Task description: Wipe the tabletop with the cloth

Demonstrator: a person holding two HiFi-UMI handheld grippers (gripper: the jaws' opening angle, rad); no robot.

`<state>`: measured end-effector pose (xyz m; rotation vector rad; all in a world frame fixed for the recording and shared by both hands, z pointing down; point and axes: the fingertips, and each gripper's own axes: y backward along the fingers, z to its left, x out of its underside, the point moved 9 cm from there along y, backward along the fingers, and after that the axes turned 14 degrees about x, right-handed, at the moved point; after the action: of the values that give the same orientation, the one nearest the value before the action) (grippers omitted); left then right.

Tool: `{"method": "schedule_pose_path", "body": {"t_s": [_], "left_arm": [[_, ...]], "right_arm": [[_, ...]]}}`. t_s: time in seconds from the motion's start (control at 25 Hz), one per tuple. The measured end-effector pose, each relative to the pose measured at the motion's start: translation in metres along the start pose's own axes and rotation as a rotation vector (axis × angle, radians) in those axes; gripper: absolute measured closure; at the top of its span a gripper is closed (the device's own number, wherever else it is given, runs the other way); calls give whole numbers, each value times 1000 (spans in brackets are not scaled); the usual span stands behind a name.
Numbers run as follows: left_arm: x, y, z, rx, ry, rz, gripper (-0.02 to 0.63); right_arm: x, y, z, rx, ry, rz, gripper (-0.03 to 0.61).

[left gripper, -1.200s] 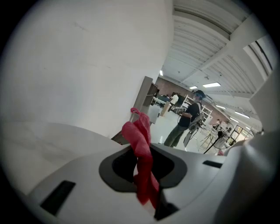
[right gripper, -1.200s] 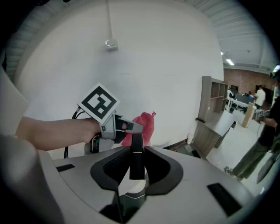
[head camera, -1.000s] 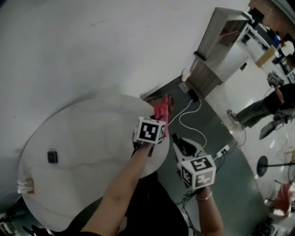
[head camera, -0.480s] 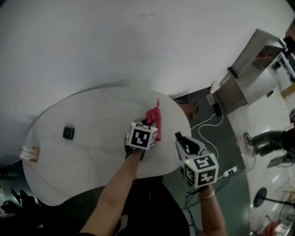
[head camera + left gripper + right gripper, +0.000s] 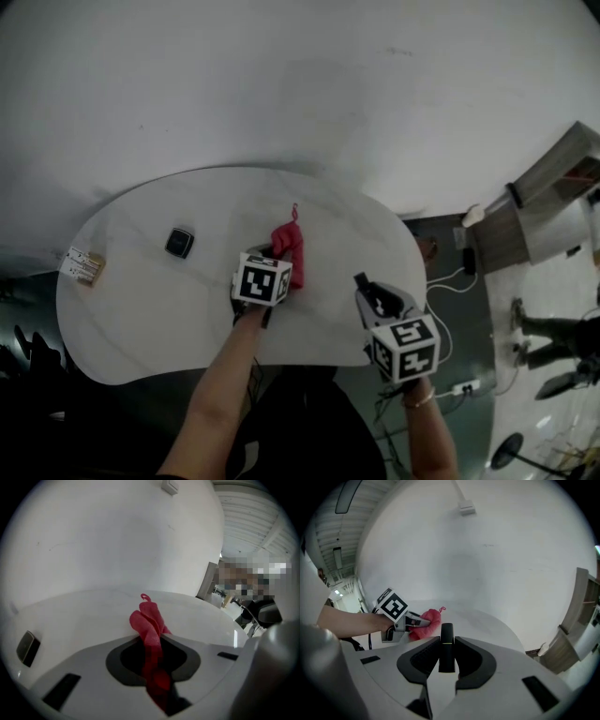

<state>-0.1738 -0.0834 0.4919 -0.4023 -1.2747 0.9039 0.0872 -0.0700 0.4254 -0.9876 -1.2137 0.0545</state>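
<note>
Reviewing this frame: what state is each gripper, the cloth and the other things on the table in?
left gripper: shut on the red cloth.
red cloth: bunched up, pinched in the left jaws, over the table.
right gripper: shut on a black bar.
black bar: held lengthwise between the right jaws.
small black device: lying flat on the table, apart from the cloth.
packet: lying at the table's left edge.

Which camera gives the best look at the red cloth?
The left gripper view: the cloth sits large at centre, pinched in the left tool. Head view shows it small, partly behind that tool; right gripper view, a small red bundle.
</note>
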Motion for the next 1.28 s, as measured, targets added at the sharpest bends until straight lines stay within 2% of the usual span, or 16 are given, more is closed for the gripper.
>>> {"method": "schedule_pose_path", "body": {"t_s": [0.28, 0.52, 0.72, 0.92, 1.28], "left_arm": [[20, 37, 38, -88, 28, -27, 552], [17, 72, 50, -120, 43, -106, 552], [5, 84, 38, -101, 32, -176, 552], [-11, 89, 13, -74, -5, -256, 552], [-33, 89, -15, -27, -47, -324, 552]], "right_arm": [[-11, -12, 16, -13, 47, -19, 486], [-21, -23, 23, -12, 54, -22, 486], [-29, -27, 27, 1, 64, -25, 486], [-39, -29, 29, 57, 115, -46, 486], [-54, -36, 36, 53, 117, -55, 486]]}}
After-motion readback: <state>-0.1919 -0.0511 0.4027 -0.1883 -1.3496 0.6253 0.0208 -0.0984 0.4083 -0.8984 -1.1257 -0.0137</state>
